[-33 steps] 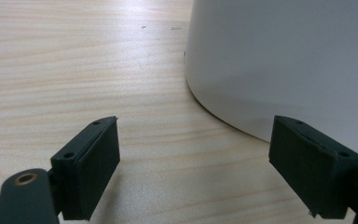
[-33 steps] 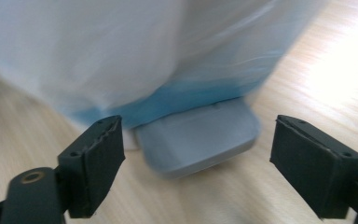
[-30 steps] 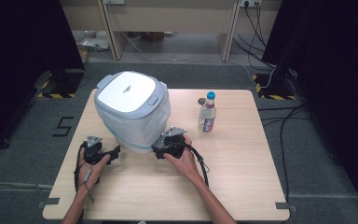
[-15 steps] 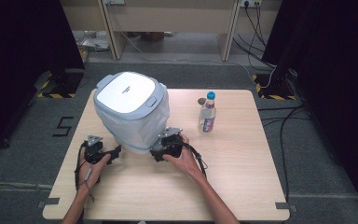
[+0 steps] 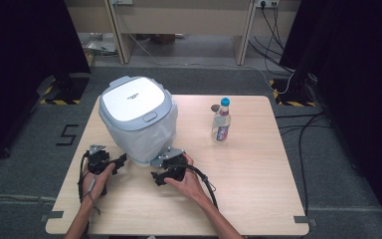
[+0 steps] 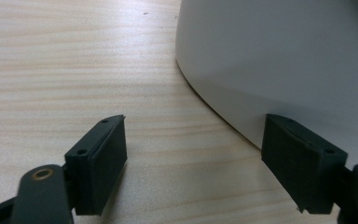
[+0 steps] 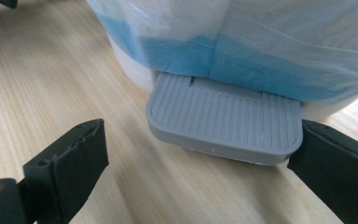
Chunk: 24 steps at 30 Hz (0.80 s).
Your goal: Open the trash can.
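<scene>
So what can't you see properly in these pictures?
- Inside of the bin, high view: its lid is shut.
- Foot pedal, right gripper view: its back end sits under the bag.
- Bottle label, high view: too small to read.
- Small round thing behind the bottle, high view: too small to name.
- Top of the bin, left gripper view: cut off by the edge.

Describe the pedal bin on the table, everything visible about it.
The pedal bin stands upright on the table's far-left part. Its body is white plastic, narrowing downward, with a blue-grey rim and a shut white lid. A thin bin liner hangs down the outside, bluish where it bunches low. A grey ribbed pedal juts from the base, between the right gripper's open jaws. The left gripper sits open beside the base.
</scene>
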Available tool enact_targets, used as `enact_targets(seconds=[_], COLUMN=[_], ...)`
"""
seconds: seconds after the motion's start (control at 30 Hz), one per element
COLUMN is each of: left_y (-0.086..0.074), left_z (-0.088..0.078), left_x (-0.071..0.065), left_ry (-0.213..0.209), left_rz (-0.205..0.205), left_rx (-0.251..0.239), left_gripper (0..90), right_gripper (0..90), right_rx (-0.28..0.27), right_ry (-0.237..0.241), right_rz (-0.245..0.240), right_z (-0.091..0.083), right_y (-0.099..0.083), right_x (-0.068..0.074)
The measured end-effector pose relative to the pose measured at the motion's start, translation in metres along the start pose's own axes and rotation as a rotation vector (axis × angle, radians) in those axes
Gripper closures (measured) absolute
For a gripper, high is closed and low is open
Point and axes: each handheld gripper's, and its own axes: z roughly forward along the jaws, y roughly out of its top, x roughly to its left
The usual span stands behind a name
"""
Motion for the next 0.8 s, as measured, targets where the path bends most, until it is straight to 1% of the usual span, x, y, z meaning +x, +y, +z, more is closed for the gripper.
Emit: enact_targets(seconds=[0.03, 0.07, 0.1, 0.13, 0.17, 0.2, 0.23, 0.27, 0.3, 0.33, 0.43, 0.47, 0.53, 0.67, 0.77, 0.8], left_y=[0.0, 0.0, 0.0, 0.0, 0.0, 0.0, 0.0, 0.001, 0.001, 0.001, 0.004, 0.005, 0.008, 0.011, 0.013, 0.013], left_z=[0.0, 0.0, 0.0, 0.0, 0.0, 0.001, 0.001, 0.001, 0.001, 0.002, 0.004, 0.006, 0.009, 0.012, 0.013, 0.012], left_x=[0.0, 0.001, 0.001, 0.002, 0.002, 0.003, 0.003, 0.003, 0.003, 0.003, 0.004, 0.005, 0.007, 0.008, 0.012, 0.015], left_ry=[0.0, -0.001, -0.001, 0.001, 0.001, 0.0, 0.0, 0.004, 0.006, 0.009, 0.011, 0.009, 0.007, 0.021, 0.016, 0.007], left_rz=[0.0, -0.01, -0.01, -0.022, -0.022, -0.032, -0.032, -0.032, -0.032, -0.031, -0.031, -0.036, -0.031, -0.022, -0.039, -0.047], left_rx=[0.0, 0.002, 0.002, 0.006, 0.006, 0.005, 0.005, 0.004, 0.003, 0.004, 0.003, 0.001, 0.001, -0.005, -0.004, -0.01], left_gripper=[23.0, 24.0, 24.7, 25.8, 26.8, 28.1, 29.7, 32.0, 32.0, 33.4, 35.0, 35.5, 35.6, 35.8, 36.9, 34.0], right_gripper=[4.4, 3.3, 3.0, 2.4, 2.4, 2.0, 2.0, 2.1, 2.1, 2.3, 2.2, 1.9, 1.9, 1.1, 1.0, 3.2], right_rx=[0.0, 0.007, 0.01, 0.011, 0.011, 0.016, 0.016, 0.02, 0.02, 0.027, 0.031, 0.031, 0.036, 0.043, 0.047, 0.044], right_ry=[0.0, 0.002, 0.002, 0.002, 0.002, 0.009, 0.009, 0.016, 0.016, 0.023, 0.018, 0.026, 0.026, 0.033, 0.045, 0.054], right_rz=[0.0, -0.006, -0.005, -0.013, -0.013, -0.015, -0.015, -0.021, -0.021, -0.022, -0.025, -0.019, -0.016, -0.01, -0.015, -0.009], right_z=[0.0, 0.002, 0.003, 0.003, 0.003, 0.005, 0.005, 0.006, 0.006, 0.008, 0.01, 0.011, 0.012, 0.014, 0.016, 0.016], right_y=[0.0, 0.002, 0.002, 0.002, 0.002, 0.003, 0.003, 0.004, 0.004, 0.005, 0.007, 0.007, 0.008, 0.01, 0.012, 0.012], right_x=[0.0, 0.003, 0.005, 0.006, 0.006, 0.01, 0.01, 0.013, 0.013, 0.017, 0.021, 0.022, 0.024, 0.025, 0.026, 0.025])
